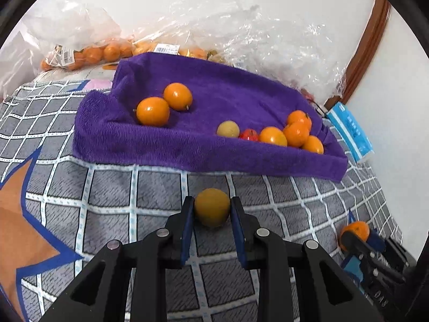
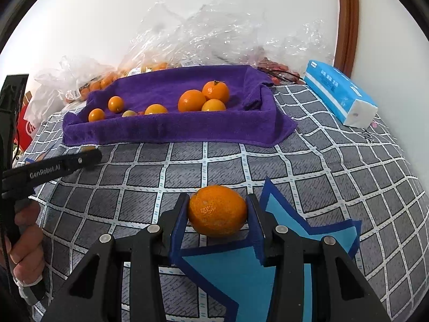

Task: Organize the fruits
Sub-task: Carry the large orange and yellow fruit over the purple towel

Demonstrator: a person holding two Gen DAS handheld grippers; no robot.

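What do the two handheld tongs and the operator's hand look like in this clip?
Both tongs, left and right, have black angular plastic arms with silver rivets and blue padded fingers. White "GenRobot.AI" lettering runs along one side. A bare hand grips the handle; no sleeve is visible.

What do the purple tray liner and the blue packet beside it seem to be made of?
The purple liner looks like terry or microfibre towel: matte, with a ribbed, looped pile and soft folded edges. The blue packet seems a thin glossy plastic film wrap, printed, with a white end; probably tissues inside, though that is a guess.
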